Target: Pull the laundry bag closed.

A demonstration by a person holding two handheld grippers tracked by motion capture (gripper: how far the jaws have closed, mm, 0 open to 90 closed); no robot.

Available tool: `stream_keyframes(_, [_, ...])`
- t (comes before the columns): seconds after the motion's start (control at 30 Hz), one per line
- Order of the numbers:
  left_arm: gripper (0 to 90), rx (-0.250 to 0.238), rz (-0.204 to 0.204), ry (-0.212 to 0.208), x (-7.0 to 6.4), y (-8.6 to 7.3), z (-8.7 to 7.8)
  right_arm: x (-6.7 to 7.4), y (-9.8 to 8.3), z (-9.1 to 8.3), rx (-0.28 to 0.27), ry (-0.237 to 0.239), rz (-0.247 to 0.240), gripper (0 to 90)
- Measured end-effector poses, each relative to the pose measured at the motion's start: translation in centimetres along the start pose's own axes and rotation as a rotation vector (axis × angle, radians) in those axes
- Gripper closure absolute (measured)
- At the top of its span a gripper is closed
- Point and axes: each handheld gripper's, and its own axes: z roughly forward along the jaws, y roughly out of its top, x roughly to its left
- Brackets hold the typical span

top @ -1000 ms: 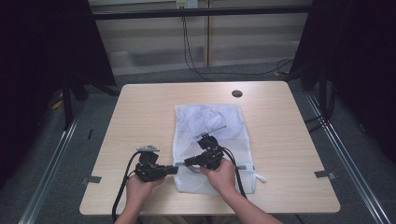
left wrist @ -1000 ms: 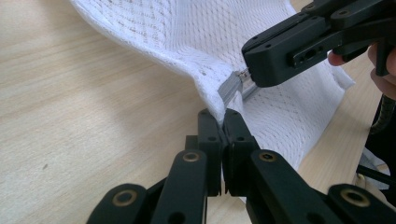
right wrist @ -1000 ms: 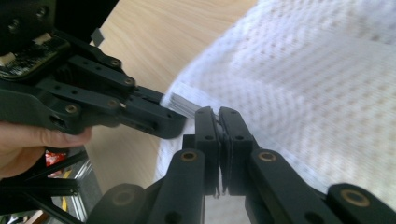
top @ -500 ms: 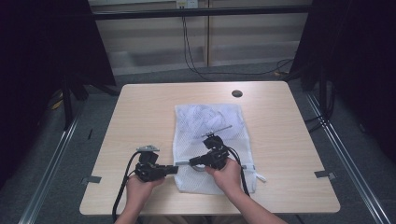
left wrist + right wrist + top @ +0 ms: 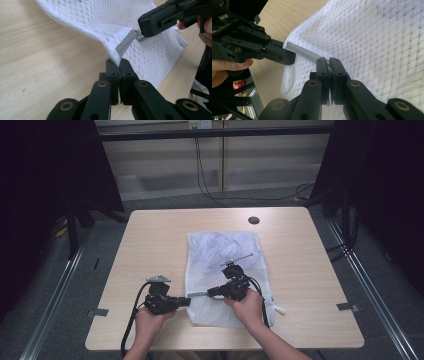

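1. Pale wooden rectangular table w/ rounded corners, small dark round hole near its far edge.
2. White mesh fabric laundry bag lies flat on the table's middle, long axis running away from me; its near-left edge is lifted off the wood.
3. My left claw sits at the bag's near-left corner, jaws pressed tight together on the bag's white hem, right where the grey zipper tape ends. In the left gripper view the cloth rises from my jaw tips & drapes away, taut.
4. My right claw is over the bag's near part, pointing left toward the other claw, jaws clamped tight on the zipper. In the left gripper view its tip pinches a small metal zipper pull; in the right gripper view the tape runs from my jaw tips to the left claw.
5. The 2 claws are near each other, not touching; short stretch of grey tape betw. them.
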Motion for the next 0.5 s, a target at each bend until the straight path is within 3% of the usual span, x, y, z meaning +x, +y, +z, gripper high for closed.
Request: stream_keyframes(0.5, [87.9,0.013,-0.001,-0.007,0.04,-0.03,0.04,-0.86,-0.58,-1.01,-0.006,-0.013,0.014,87.3])
